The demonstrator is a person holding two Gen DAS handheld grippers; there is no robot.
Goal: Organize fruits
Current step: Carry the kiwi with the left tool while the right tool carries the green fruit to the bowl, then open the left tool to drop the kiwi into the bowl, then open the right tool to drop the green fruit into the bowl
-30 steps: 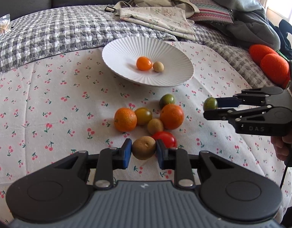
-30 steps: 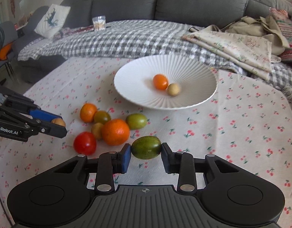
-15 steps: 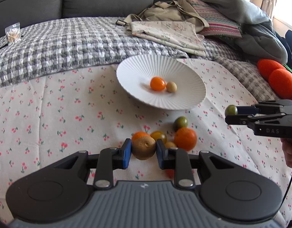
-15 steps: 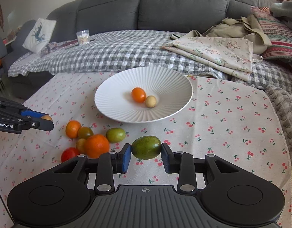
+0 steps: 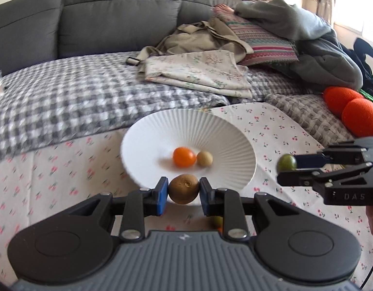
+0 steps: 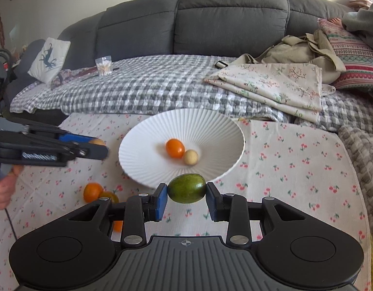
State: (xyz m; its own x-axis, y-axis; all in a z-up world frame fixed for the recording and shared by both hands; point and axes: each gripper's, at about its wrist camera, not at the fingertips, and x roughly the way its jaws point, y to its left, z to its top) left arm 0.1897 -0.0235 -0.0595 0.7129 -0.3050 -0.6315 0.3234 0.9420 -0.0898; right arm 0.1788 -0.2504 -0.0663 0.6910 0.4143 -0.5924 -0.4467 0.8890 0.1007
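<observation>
White ribbed plate point(image 6: 210, 131); orange fruit point(image 6: 174, 148) beside a pale, perhaps beige one point(image 6: 191, 157); cherry-print cloth point(image 6: 295, 169); grey checked blanket point(image 6: 150, 89)

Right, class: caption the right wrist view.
Right gripper carries a green fruit toward the white ribbed plate.

Soft daylight, bright from upper right; window point(image 5: 356, 12) blown out. Heavy fisheye bending, dark vignette corners. Motion blur on cherry-print cloth point(image 5: 53, 169) and plate point(image 5: 186, 126) rim. Shadows faint.
</observation>
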